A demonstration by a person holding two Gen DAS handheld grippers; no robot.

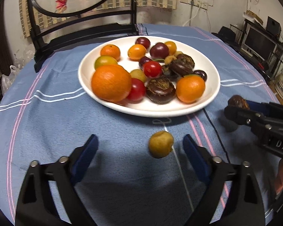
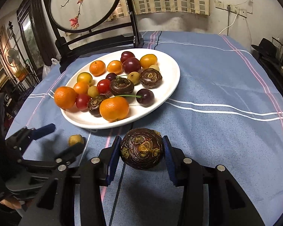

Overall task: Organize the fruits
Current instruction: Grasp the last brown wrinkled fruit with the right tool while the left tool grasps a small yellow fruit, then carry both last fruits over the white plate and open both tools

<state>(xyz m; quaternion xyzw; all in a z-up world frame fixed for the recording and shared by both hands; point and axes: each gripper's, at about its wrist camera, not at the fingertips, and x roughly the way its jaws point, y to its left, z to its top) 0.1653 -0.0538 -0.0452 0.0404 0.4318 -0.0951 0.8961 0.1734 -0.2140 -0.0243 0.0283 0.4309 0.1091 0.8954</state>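
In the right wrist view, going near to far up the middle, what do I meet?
Right tongs shut on the dark water chestnut → white plate's near rim → mandarin → stemmed cherry → framed bird screen.

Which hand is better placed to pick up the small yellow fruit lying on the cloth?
Left. The left gripper is open with the small yellow fruit between its fingers, while the right gripper is already shut on a dark water chestnut.
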